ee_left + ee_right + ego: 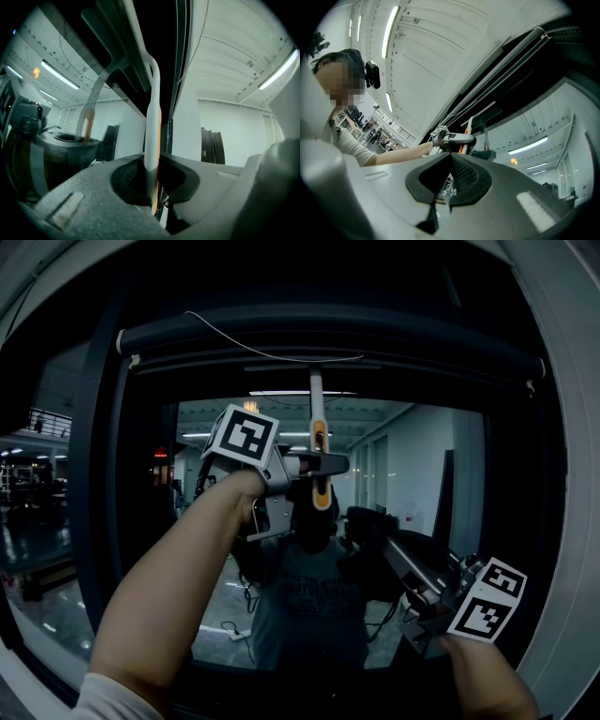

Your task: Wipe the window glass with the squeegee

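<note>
No word, number or brand can be read anywhere. The cube (241, 437) on the left gripper (317, 468) and the cube (487, 601) on the right gripper (367, 524) bear only black-and-white square marker patterns, no letters. A shirt (309, 596) reflected in the window glass (422, 456) shows a faint print, too dim to make out.

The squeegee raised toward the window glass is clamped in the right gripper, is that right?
Not quite: the squeegee raised toward the window glass is clamped in the left gripper, as the left gripper view shows. The right gripper has its jaws together on nothing.
</note>
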Action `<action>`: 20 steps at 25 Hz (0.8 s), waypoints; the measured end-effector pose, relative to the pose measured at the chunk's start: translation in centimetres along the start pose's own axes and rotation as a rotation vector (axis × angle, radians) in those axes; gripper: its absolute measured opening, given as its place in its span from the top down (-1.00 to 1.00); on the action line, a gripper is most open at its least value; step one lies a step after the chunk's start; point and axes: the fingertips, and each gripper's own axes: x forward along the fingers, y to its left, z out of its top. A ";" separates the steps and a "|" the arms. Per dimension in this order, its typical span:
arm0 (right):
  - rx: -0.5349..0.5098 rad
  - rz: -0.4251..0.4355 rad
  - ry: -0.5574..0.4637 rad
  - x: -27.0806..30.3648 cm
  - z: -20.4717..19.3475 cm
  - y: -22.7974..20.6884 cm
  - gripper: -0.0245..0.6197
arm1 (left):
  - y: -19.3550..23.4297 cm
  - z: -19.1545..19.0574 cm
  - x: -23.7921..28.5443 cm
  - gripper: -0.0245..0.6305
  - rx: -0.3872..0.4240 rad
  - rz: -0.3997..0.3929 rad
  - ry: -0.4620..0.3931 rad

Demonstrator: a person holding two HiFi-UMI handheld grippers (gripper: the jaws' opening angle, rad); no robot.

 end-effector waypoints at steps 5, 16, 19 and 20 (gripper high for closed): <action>0.008 -0.007 0.000 -0.4 -0.3 -0.2 0.90 | 0.1 -0.6 0.1 0.85 -0.005 -0.003 0.001; 0.011 -0.012 0.010 -1.0 -1.3 0.7 0.90 | 0.0 -3.2 -0.1 0.85 -0.032 -0.019 0.002; 0.010 -0.009 0.010 -1.4 -1.7 1.6 0.90 | -0.1 -4.4 -0.4 0.85 -0.035 -0.016 0.007; 0.010 -0.007 0.010 -1.4 -1.8 1.9 0.90 | -0.2 -4.8 -0.4 0.85 -0.037 -0.017 0.008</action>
